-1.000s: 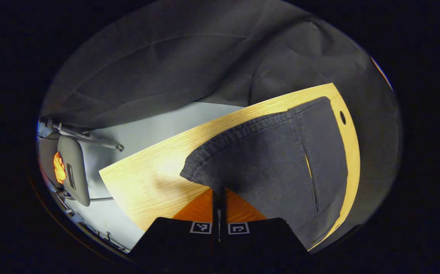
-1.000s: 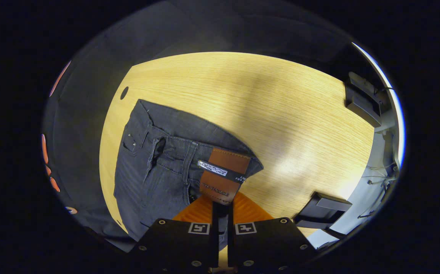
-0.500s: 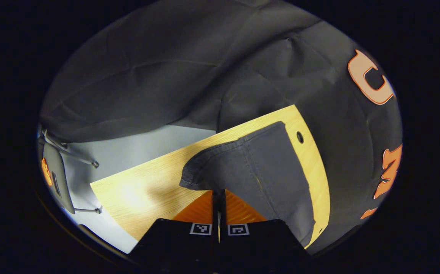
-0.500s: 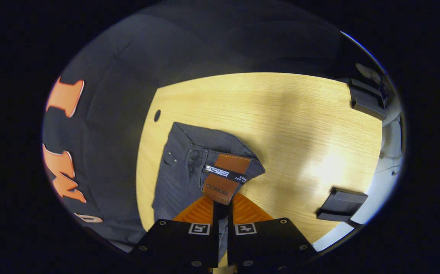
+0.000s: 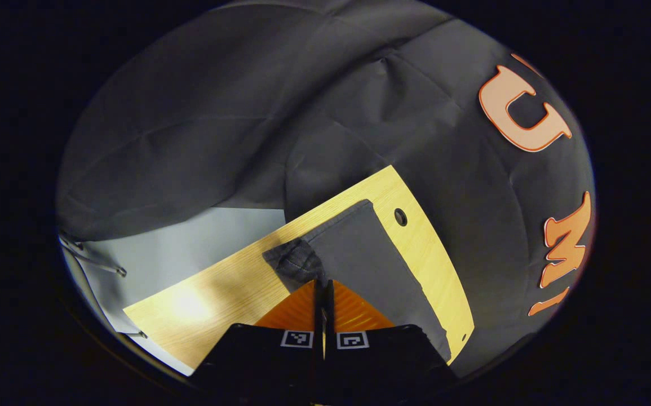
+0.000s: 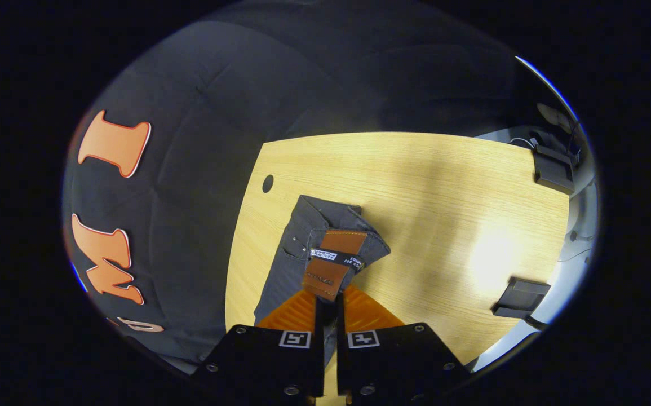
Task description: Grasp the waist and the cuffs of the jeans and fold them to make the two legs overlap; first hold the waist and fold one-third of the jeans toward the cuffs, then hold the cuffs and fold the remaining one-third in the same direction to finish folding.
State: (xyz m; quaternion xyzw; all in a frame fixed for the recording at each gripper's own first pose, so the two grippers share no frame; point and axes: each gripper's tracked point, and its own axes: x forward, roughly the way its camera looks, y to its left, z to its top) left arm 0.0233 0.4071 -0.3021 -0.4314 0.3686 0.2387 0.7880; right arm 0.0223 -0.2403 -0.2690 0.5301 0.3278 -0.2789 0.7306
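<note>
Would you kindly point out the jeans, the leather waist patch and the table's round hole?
jeans (image 5: 370, 254): left gripper view, flat leg fabric.
leather waist patch (image 6: 333, 262): right gripper view, patch centre.
round hole (image 6: 268, 183): right gripper view, its dark opening.

The jeans (image 5: 367, 256) are dark grey denim. In the left gripper view a hemmed cuff corner (image 5: 297, 260) is bunched and lifted at the near end, while the rest of the leg runs flat in a long strip along the wooden tabletop (image 5: 218, 299), close to its far edge and beside a small round hole in the wood. In the right gripper view the waist end (image 6: 331, 248) is raised and crumpled, showing a brown leather patch (image 6: 331, 262) crossed by a black strap with a white tag. A front pocket with rivets and seams shows on the cloth lying below it.
</note>
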